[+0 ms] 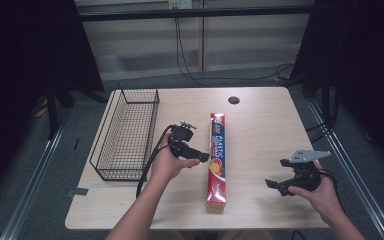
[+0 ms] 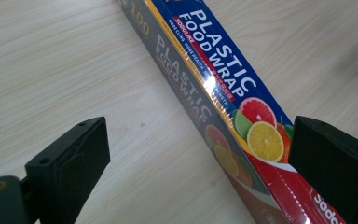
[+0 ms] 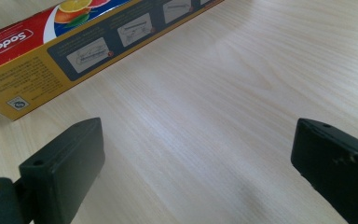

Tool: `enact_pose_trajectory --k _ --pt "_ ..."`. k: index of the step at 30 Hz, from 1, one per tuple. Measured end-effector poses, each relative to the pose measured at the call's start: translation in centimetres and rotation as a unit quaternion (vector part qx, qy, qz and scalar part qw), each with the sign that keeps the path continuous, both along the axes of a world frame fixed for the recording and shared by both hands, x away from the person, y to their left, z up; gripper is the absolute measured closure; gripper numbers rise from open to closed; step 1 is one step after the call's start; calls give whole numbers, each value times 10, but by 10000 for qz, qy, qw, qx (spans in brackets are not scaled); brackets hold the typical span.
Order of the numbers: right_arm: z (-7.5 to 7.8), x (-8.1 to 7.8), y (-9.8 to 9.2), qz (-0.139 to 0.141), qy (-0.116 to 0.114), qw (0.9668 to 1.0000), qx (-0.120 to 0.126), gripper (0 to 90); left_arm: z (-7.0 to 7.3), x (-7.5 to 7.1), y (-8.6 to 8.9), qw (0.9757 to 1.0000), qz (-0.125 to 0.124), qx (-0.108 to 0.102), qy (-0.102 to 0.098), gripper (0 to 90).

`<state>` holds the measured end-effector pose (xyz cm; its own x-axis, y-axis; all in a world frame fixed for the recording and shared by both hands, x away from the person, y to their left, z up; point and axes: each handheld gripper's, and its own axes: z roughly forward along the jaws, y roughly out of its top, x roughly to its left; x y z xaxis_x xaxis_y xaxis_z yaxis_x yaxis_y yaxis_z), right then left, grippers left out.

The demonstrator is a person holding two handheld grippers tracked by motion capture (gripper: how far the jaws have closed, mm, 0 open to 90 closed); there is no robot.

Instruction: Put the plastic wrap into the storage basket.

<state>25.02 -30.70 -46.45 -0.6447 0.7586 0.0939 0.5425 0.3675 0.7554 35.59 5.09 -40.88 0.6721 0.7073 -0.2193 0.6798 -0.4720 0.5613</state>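
Wire basket (image 1: 125,135) sits left of centre in the high view, on the table (image 1: 265,115). Left gripper (image 1: 200,157) at mid-frame, jaws spread wide, straddling the plastic wrap box (image 1: 217,160) without gripping it; in its own view the box (image 2: 223,107) runs diagonally between the jaws. Box lies lengthwise down the centre. Right gripper (image 1: 276,175) at lower right, jaws released, nothing between them, apart from the box's near end (image 3: 37,51).
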Motion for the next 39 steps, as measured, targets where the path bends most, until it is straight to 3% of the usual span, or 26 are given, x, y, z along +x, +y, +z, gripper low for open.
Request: enact_pose_trajectory --k 7,9,13,17,25,28,36,39 --pt "0 0 0 -6 -29 10000 -28 27 0 9 -15 9995 32 -140 295 49" --pt "0 0 0 -25 -44 10000 9 27 0 10 -17 9994 109 -145 290 49" --pt "1 0 -1 -56 -64 10000 16 27 0 15 -19 9993 11 -2 375 49" --pt "1 0 -1 -105 -69 9999 24 28 -3 18 -27 9988 127 -35 475 47" --pt "1 0 1 -110 -85 9999 -16 28 -7 23 -37 9982 93 -11 586 47" --pt "1 0 1 -132 -89 9999 -12 28 -13 25 -41 9974 125 37 710 48" --pt "2 0 -1 -158 -102 9998 12 28 -18 28 -50 9970 176 1 757 67" --pt "2 0 -2 -183 -66 9998 27 28 -22 30 -54 9964 232 82 814 67"
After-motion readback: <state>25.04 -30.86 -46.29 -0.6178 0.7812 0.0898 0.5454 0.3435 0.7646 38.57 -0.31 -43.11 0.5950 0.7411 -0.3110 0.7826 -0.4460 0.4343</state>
